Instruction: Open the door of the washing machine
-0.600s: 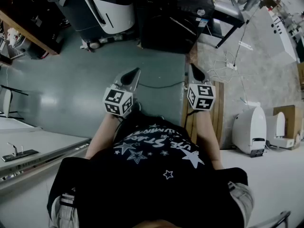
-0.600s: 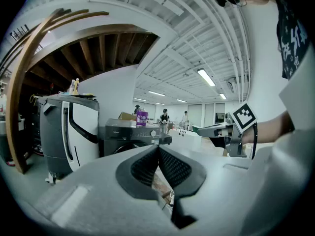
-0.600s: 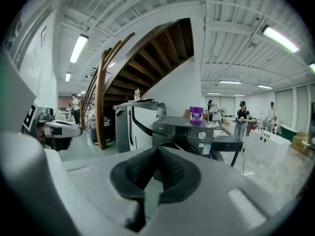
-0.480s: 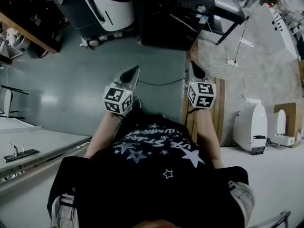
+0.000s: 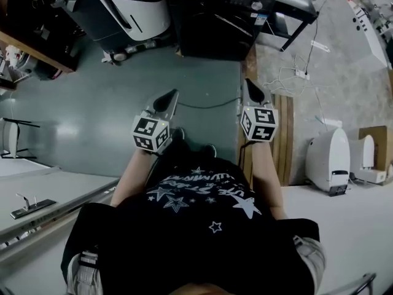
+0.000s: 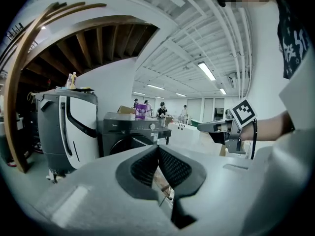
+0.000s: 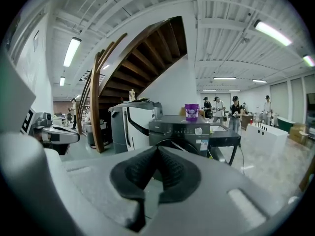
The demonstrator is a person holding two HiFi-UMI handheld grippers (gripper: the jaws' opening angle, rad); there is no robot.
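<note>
1. The washing machine [image 5: 221, 17], dark-cased, stands on the floor ahead of the person, well apart from both grippers. A white appliance [image 5: 135, 5] sits just beside it.
2. The left gripper [image 5: 172, 96] has its jaws pressed together with nothing between them.
3. The right gripper [image 5: 250, 88] is likewise closed tight and empty.
4. Both grippers point forward at the machine, tipped slightly down. In the head view it lies straight beyond them and spans the gap between the two.
5. The round door [image 7: 170, 142] faces the person on the machine's front. It looks closed, and I can't make out its handle.
6. Neither gripper looks clearly nearer, though the right gripper view faces the front more squarely. I'd judge the gap must be closed before anything else.
</note>
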